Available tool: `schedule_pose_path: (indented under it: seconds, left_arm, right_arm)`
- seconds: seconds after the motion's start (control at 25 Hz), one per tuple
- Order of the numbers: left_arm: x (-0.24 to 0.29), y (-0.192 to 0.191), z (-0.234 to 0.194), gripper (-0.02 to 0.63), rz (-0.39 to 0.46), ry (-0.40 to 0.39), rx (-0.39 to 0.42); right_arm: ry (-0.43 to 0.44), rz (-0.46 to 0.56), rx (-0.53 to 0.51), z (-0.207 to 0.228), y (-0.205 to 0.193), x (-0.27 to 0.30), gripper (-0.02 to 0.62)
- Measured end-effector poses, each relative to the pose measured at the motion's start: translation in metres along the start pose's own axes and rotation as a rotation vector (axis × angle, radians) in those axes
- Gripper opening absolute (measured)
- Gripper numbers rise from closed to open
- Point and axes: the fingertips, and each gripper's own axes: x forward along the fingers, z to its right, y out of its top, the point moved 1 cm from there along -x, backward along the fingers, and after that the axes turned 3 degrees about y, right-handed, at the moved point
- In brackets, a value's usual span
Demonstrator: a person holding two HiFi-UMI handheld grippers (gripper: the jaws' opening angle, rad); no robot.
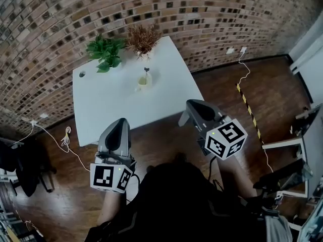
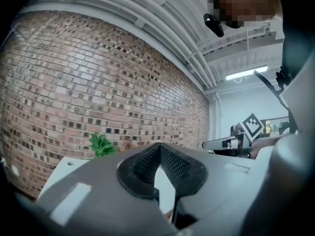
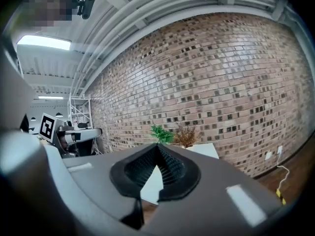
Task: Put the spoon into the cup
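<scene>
On the white table (image 1: pixel 111 105) stands a pale yellow cup (image 1: pixel 143 81), and a dark spoon (image 1: pixel 146 72) rises upright out of it. Both grippers hang over the wooden floor on the near side of the table, well short of the cup. My left gripper (image 1: pixel 121 121) (image 2: pixel 159 146) has its jaws together with nothing between them. My right gripper (image 1: pixel 193 104) (image 3: pixel 157 145) is likewise shut and empty. The cup and spoon are hidden behind the jaws in both gripper views.
A green plant (image 1: pixel 105 52) and a dried brown plant (image 1: pixel 143 38) stand at the table's far edge against the brick wall. A cable (image 1: pixel 65 137) lies on the floor at the left. A yellow-black strip (image 1: pixel 250 112) and white furniture (image 1: pixel 282 145) are at the right.
</scene>
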Motion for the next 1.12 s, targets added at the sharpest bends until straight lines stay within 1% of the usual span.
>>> schedule_pose_path:
  seconds: [0.32,0.52,0.68,1.12]
  left_arm:
    - [-0.002,-0.003,0.005,0.000,-0.002,-0.020,-0.019]
    - [-0.001,-0.008,0.011,0.000,-0.015,-0.056,-0.037]
    - [0.002,-0.014,0.018,0.000,-0.043,-0.081,-0.040]
    - [0.009,-0.015,0.028,0.000,-0.051,-0.092,-0.030]
  right_arm:
    - [-0.015,-0.008,-0.008,-0.010,-0.003,-0.006,0.005]
    - [-0.025,-0.011,-0.014,-0.010,-0.001,-0.010,0.006]
    - [-0.024,-0.005,-0.017,-0.009,0.004,-0.011,0.006]
    - [-0.027,0.009,-0.026,0.002,0.008,-0.015,0.006]
